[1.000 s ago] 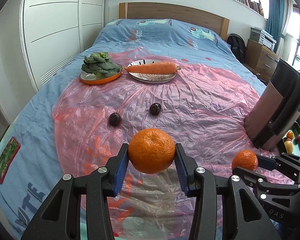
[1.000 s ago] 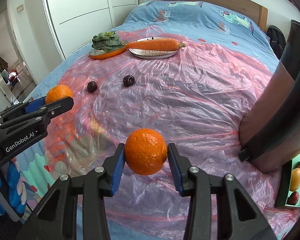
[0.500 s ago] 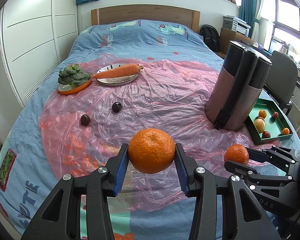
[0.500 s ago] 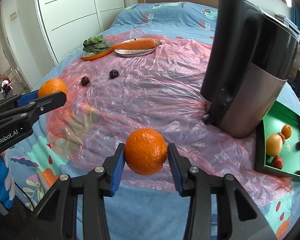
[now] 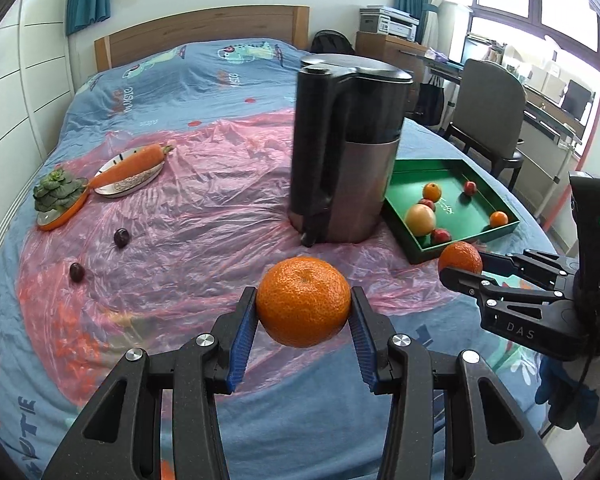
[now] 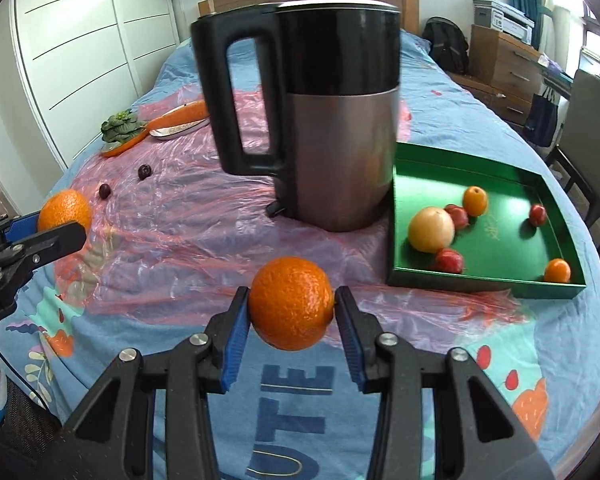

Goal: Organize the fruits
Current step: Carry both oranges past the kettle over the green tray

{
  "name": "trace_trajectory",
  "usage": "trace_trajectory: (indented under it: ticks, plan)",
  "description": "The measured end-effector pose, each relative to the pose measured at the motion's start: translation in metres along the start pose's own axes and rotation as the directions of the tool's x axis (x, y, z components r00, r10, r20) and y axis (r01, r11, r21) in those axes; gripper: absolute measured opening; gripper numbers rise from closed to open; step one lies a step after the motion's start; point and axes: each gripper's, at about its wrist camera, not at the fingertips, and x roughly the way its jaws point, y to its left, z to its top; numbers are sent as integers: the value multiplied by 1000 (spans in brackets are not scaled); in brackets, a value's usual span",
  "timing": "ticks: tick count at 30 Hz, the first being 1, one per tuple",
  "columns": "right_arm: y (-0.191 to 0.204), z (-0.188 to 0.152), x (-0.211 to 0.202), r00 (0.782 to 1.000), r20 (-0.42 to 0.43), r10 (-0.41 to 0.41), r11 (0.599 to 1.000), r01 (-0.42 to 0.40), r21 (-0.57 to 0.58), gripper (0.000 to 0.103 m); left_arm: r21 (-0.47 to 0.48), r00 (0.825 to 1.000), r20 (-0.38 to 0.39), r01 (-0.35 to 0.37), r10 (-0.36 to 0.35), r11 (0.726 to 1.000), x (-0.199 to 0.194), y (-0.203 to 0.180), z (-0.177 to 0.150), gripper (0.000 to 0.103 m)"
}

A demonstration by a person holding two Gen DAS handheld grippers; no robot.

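My left gripper (image 5: 303, 312) is shut on an orange (image 5: 303, 300) and holds it above the near edge of the bed. My right gripper (image 6: 291, 312) is shut on a second orange (image 6: 291, 300); that gripper (image 5: 462, 270) also shows at the right of the left wrist view. A green tray (image 6: 480, 280) lies to the right of both, with several small fruits in it, among them a pale round one (image 6: 431, 229). Two dark plums (image 5: 121, 237) (image 5: 77, 271) lie loose on the pink plastic sheet (image 5: 204, 216).
A tall black and steel kettle (image 6: 332, 120) stands just left of the tray (image 5: 416, 248). At the far left a carrot (image 5: 134, 162) lies on a plate and a green vegetable (image 5: 54, 192) on an orange dish. A chair (image 5: 488, 112) and desk stand right of the bed.
Both grippers have swung to the right with their oranges. The kettle and green tray now sit ahead, and the plates and plums have slid to the left.
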Motion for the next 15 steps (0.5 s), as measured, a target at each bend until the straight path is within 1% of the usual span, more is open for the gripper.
trace_trajectory:
  ticks: [4,8,15]
  plan:
    - [-50,0,-12,998,20,-64,996,63,61,69,50,997,-19,81,-80,995,14,-39,17,39]
    - [-99,4,-19,991,40,-125,985,119,123,69,85,990,-30,141,-139,986,35,-76,41,39]
    - [-167,24,-11,978,69,-199,965,183,187,69,161,983,-9,181,-182,970,86,-140,101,39]
